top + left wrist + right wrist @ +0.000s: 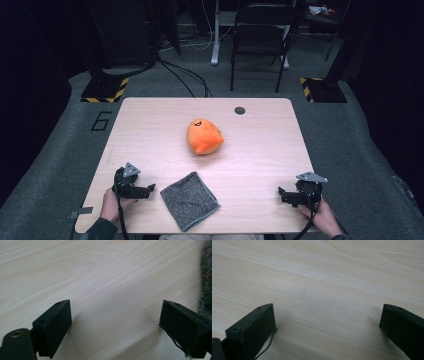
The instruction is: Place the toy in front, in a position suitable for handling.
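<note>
An orange plush toy (204,136) lies near the middle of the wooden table (150,125). A folded grey cloth (189,200) rests near the front edge, and its fuzzy edge (206,282) shows at the right of the left gripper view. My left gripper (150,190) rests on the table just left of the cloth, jaws wide apart over bare wood (115,322). My right gripper (281,194) sits at the front right, jaws also spread with only wood between them (327,327). Neither holds anything.
A small dark round hole (240,110) marks the table's far right part. Beyond the table stand a black folding chair (260,40), floor cables and two stand bases with yellow-black tape (106,90). Grey carpet surrounds the table.
</note>
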Available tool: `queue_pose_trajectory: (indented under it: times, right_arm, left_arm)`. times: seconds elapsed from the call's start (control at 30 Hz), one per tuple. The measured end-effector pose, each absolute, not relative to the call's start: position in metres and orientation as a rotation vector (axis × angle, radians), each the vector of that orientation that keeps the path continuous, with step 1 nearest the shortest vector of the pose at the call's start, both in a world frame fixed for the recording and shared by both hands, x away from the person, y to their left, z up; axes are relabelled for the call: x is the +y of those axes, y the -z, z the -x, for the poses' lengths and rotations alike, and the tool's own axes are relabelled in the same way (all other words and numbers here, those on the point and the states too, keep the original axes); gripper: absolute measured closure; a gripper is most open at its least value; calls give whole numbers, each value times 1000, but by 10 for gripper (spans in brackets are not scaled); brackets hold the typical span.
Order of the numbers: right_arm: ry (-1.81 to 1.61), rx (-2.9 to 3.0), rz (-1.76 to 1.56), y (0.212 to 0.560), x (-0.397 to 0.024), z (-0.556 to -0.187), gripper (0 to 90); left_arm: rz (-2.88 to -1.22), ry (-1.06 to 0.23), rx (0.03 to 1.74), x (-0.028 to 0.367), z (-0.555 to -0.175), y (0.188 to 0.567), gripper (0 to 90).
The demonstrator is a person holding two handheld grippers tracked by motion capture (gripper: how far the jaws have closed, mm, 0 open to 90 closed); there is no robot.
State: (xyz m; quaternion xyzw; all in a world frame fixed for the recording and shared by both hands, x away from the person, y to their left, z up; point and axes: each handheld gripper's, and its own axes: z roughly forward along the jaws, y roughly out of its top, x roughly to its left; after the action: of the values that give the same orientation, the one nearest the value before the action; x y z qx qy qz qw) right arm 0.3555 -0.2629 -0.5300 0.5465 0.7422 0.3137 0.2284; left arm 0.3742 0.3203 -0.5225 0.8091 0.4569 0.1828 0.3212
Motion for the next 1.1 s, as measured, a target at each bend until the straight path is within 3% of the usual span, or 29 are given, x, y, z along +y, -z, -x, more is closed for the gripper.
queue_pose_trajectory:
  times: [0.27, 0.53, 1.1]
  right_arm:
    - [-864, 2044, -1505, 530, -263, -355, 0]
    - [-864, 2044, -1505, 530, -263, -355, 0]
    - [-864, 2043, -1504, 530, -263, -355, 0]
  left_arm:
    - [-2023, -495, 1138, 312, -362, 502, 104]
    - [-2109, -460, 988, 278, -347, 496, 100]
    - [-2213, -331, 874, 224, -339, 503, 99]
